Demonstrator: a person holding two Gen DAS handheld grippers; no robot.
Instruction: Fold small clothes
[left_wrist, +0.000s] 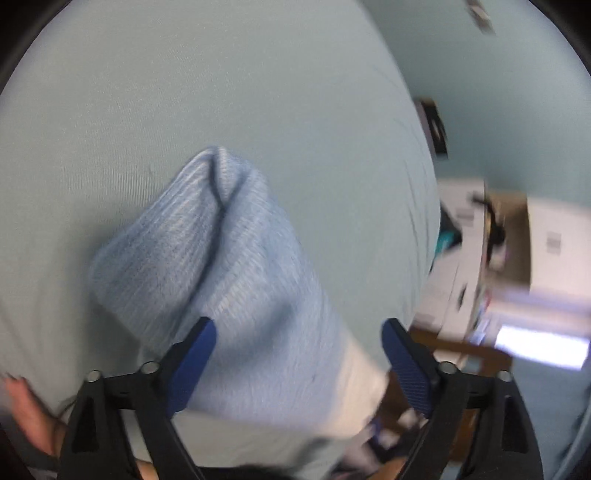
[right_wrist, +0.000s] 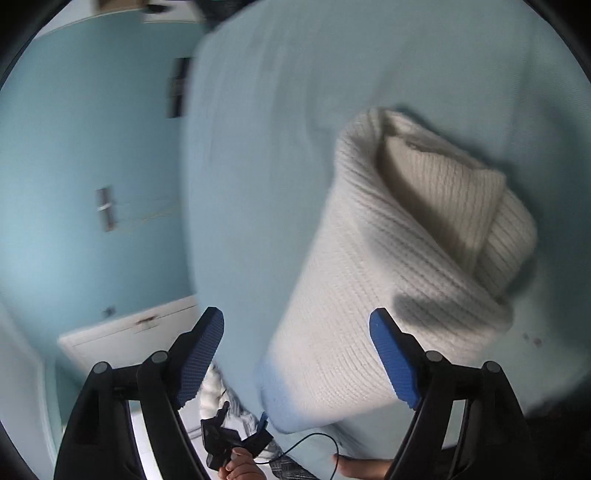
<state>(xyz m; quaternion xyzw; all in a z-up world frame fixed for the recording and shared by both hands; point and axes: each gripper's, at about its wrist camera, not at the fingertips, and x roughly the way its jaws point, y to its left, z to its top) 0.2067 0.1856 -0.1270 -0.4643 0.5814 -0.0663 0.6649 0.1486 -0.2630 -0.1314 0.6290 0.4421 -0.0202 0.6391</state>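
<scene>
A small ribbed knit garment lies folded on the pale blue sheet (left_wrist: 221, 92). In the left wrist view its light blue part (left_wrist: 229, 258) lies in a soft roll, turning white toward the lower right. In the right wrist view its cream-white part (right_wrist: 388, 258) is doubled over, with a blue edge at the near end. My left gripper (left_wrist: 299, 325) is open, its blue pads standing wide on either side of the blue knit without pressing it. My right gripper (right_wrist: 295, 312) is open too, just above the white part's near end and clear of it.
The sheet-covered surface (right_wrist: 277, 110) ends at an edge on the right of the left wrist view, with cardboard and white boxes (left_wrist: 509, 240) beyond it. A white cabinet (right_wrist: 129, 332) stands against the blue wall. A hand (right_wrist: 236, 461) holds a black device with a cable.
</scene>
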